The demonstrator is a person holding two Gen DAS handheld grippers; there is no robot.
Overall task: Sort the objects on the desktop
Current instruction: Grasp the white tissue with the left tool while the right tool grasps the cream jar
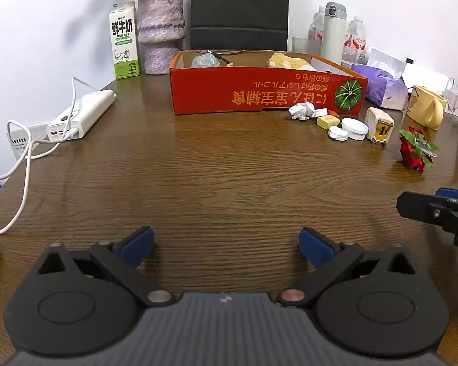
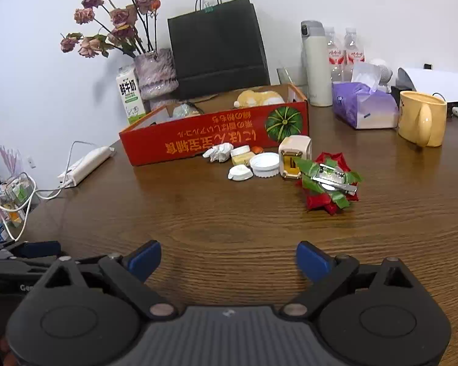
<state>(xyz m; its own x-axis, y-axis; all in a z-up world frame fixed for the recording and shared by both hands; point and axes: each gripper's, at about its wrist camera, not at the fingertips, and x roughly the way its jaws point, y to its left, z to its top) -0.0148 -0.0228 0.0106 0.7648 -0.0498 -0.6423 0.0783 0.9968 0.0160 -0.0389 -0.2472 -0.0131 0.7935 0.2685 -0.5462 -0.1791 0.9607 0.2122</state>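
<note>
A broad dark-brown wooden table with a pronounced grain [image 2: 229,213] is seen filling the lower part of both views, and soft glare is reflected from its surface. A plain white wall [image 1: 45,30] is set behind it, on which faint grey shadows are cast by dried flowers. A black paper carrier bag with thin cord handles [image 2: 218,45] is stood against that wall at the back of the table. A white wall socket [image 2: 31,161] is mounted low at the left. The room is evenly lit.
</note>
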